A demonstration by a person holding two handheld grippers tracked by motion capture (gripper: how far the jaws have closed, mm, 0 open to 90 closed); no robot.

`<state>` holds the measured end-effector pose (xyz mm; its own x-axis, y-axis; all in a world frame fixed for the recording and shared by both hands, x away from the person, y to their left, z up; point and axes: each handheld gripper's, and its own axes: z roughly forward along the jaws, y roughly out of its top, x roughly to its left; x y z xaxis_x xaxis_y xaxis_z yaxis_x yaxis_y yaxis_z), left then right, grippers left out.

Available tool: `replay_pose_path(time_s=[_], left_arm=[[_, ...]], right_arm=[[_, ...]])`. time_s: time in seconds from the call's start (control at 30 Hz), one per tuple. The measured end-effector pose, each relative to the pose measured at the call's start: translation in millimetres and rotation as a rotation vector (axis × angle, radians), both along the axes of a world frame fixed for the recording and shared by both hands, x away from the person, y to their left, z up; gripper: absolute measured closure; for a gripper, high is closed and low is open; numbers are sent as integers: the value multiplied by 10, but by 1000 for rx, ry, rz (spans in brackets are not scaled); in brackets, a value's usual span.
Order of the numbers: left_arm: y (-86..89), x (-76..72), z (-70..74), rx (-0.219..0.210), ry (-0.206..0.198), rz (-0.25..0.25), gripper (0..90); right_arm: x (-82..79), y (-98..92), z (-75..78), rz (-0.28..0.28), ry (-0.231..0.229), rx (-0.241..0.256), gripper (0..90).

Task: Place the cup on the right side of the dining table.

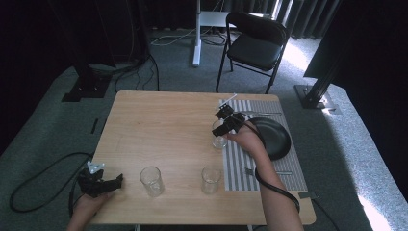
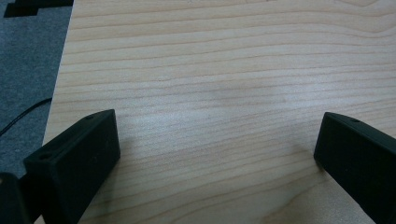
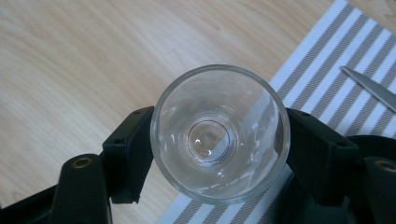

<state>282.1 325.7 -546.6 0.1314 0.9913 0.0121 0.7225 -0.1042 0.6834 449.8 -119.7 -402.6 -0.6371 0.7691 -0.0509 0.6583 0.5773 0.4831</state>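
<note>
A clear empty glass [image 1: 219,141] stands at the left edge of the striped placemat [image 1: 285,169]. My right gripper [image 1: 220,131] is shut on it from above. In the right gripper view the glass [image 3: 219,100] sits between the two black jaws, which press on its sides, and my right gripper [image 3: 218,140] looks straight down into it. My left gripper [image 1: 117,182] rests at the table's front left corner. In the left gripper view my left gripper [image 2: 217,137] is open, with bare wood between its jaws.
Two more empty glasses [image 1: 151,181] [image 1: 210,180] stand near the front edge. On the placemat lie a black plate [image 1: 272,138], a fork [image 1: 250,171] and a knife [image 3: 371,87]. A black chair [image 1: 255,44] stands beyond the table.
</note>
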Motion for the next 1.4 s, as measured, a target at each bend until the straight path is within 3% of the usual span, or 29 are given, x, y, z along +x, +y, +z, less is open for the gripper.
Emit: replay_pose_path(time_s=[0.33, 0.73, 0.9, 1.4], left_arm=[[0, 0, 0, 0, 0, 0, 6], [0, 0, 0, 0, 0, 0, 6], [0, 0, 0, 0, 0, 0, 6], [0, 2, 1, 1, 1, 1, 5]], right_arm=[[175, -83, 42, -47, -6, -10, 280], [543, -266, 91, -147, 5, -4, 280], [668, -323, 74, -192, -9, -10, 280], [1027, -469, -7, -297, 8, -18, 280]])
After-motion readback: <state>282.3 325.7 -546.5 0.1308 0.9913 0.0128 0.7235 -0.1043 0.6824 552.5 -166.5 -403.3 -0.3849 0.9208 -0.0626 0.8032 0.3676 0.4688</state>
